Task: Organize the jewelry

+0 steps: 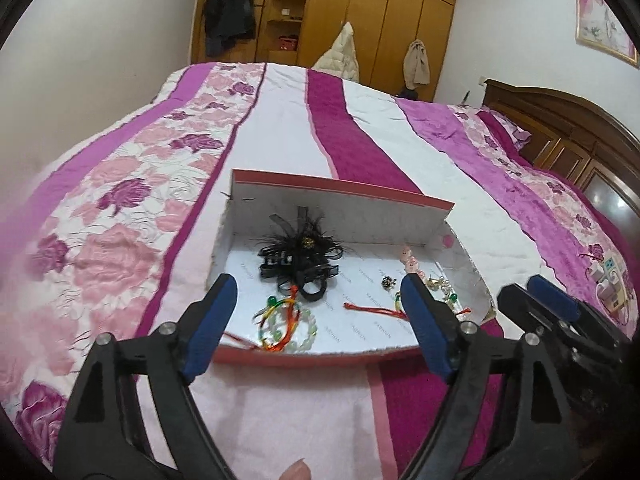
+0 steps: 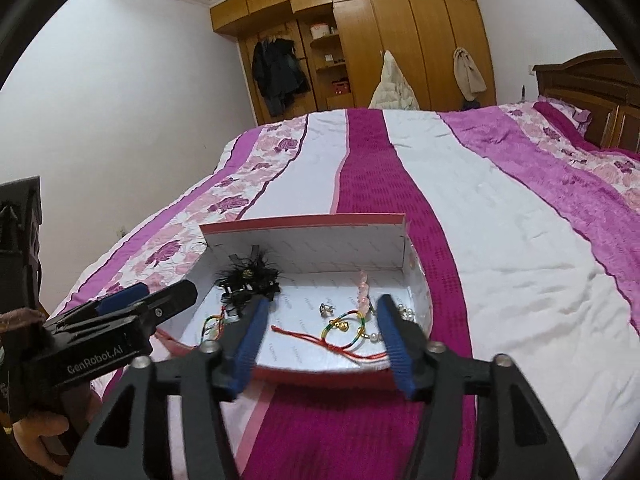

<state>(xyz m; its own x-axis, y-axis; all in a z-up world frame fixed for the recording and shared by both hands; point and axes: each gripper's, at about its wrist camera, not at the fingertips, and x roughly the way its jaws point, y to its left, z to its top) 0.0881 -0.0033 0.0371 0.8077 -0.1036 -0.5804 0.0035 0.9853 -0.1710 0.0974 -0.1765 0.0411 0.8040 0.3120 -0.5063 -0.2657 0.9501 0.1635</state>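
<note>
I am holding the left gripper [image 1: 318,286] and the right gripper [image 2: 320,316] spread wide above the near edge of the box [image 1: 344,196], pinching nothing. The box is sitting on the bed [image 1: 280,128], holding a black feather clip [image 1: 302,246], a bead bracelet [image 1: 294,330] and a red cord [image 2: 320,340].

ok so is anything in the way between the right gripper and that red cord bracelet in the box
Nothing visible is. The right gripper is open and empty above the box's low near wall, and the red cord bracelet lies uncovered on the box floor just beyond that wall. The rainbow bracelet lies right beside it.
</note>
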